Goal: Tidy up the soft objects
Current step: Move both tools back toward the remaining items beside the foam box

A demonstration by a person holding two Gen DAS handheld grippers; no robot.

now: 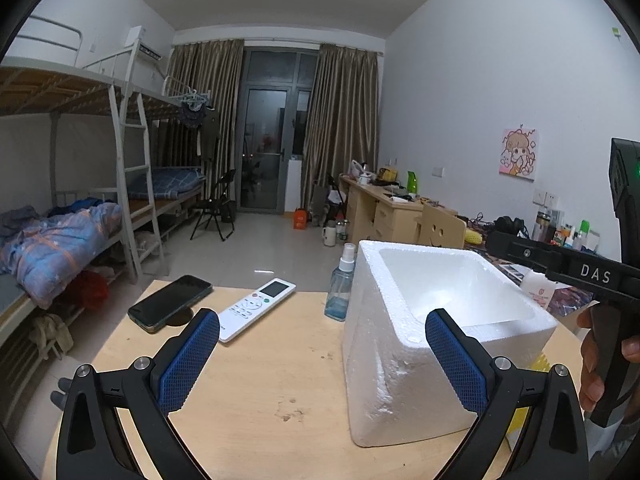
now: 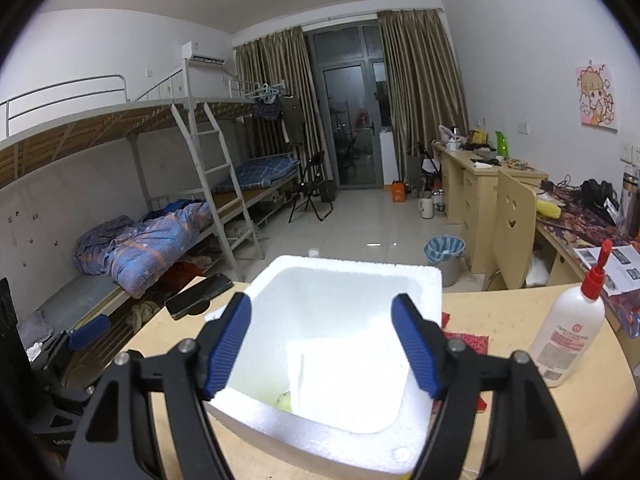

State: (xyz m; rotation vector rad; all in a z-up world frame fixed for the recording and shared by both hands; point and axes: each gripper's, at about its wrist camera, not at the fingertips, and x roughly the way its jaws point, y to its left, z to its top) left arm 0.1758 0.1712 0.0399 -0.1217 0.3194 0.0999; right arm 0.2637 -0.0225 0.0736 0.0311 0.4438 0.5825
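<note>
Right tongs (image 2: pixel 322 344): wide apart, empty, above foam box (image 2: pixel 416 280)
Left tongs (image 1: pixel 322 364): spread, empty, box just right

Place: a shared dormitory bedroom, lived in.
Beds: metal bunk beds (image 2: pixel 168 152) stood along one wall with a ladder (image 1: pixel 134 184); a rumpled blue quilt (image 2: pixel 144 240) lay on a lower bunk.
Study side: wooden desks (image 1: pixel 384 208) lined the opposite wall, cluttered with bottles and cables, with a smiley-backed chair (image 2: pixel 514 224) drawn up.
Far end: brown curtains (image 1: pixel 340 120) framed a glass balcony door (image 1: pixel 266 148).
Extras: an air conditioner (image 2: pixel 204 58) hung high; a cartoon poster (image 1: pixel 519 154) hung on the wall.
</note>
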